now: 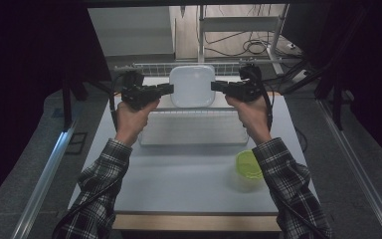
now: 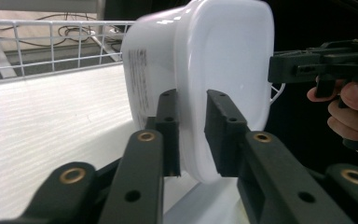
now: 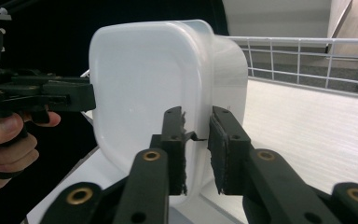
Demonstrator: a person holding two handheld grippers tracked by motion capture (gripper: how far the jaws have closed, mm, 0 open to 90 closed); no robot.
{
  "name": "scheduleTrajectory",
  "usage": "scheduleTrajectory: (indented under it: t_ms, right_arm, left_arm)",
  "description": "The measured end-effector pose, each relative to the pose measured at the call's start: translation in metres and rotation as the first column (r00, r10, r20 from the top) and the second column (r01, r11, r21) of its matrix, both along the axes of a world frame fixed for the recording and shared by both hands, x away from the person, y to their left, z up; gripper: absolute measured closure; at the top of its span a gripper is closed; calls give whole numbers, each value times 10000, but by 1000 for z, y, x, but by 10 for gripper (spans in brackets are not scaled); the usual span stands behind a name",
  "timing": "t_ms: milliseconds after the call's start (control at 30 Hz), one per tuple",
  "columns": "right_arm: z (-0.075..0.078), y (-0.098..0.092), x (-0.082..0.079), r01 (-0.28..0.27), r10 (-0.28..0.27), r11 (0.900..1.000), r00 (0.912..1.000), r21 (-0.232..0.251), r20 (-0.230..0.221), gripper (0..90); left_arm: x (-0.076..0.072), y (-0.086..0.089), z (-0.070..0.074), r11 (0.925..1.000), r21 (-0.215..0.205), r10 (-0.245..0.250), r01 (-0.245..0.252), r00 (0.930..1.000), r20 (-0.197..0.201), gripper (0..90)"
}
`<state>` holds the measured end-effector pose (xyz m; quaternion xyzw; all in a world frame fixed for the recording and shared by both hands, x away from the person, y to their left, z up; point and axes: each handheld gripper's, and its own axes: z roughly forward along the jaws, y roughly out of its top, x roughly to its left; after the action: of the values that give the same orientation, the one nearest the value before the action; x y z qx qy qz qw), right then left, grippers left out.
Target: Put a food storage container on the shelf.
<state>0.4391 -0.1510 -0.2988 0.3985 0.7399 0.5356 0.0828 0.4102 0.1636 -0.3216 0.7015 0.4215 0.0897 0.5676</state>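
A white rounded-square plastic tub (image 1: 192, 85) hangs in the air over the far half of the table, tipped on edge with one broad face toward the high view. My left gripper (image 1: 170, 88) clamps its left edge and my right gripper (image 1: 214, 85) its right edge. In the left gripper view my left gripper (image 2: 193, 126) has its jaws shut astride the wall of the tub (image 2: 223, 51). In the right gripper view my right gripper (image 3: 196, 140) pinches the opposite wall of the tub (image 3: 140, 79) the same way.
Below the tub lies a white ribbed tray (image 1: 189, 127) with a white wire rail (image 1: 154, 67) behind it. A round container with a green lid (image 1: 248, 167) stands at the near right of the grey table (image 1: 179, 184). Dark curtains flank both sides.
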Motion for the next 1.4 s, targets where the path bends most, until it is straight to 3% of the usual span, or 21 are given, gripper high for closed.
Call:
scheduleTrajectory:
  t_ms: [133,367,600,667,867,1000,1100,1400]
  right_arm:
    - [0,3,2,22,-22,10000,10000,-93,25,713]
    - [-1,9,5,2,-1,9998,10000,-200,80,672]
    - [-2,13,9,46,-41,9994,9999,-335,143,630]
    - [-4,14,12,107,-104,9992,9999,-372,88,593]
    - [-8,11,17,145,-146,9999,9997,-46,-187,557]
    - [-7,13,18,355,-352,9990,9993,-282,124,546]
    - [-6,19,19,743,-703,9947,9959,-713,565,546]
    - [-9,24,22,995,-936,9922,9926,-753,779,518]
  left_arm:
    - [1,0,-1,9999,-108,-26,26,10000,56,703]
    - [5,-2,-1,9990,359,239,-251,9992,320,648]
    - [11,-3,-4,9989,353,288,-301,9989,366,583]
    - [14,-6,-6,9968,703,362,-388,9986,385,530]
    - [18,-6,-9,9977,513,424,-441,9986,329,481]
    - [20,-7,-10,9976,480,484,-503,9981,393,453]
    - [21,-8,-9,9965,529,622,-646,9970,462,441]
    - [25,-10,-11,9913,604,1121,-1166,9910,735,399]
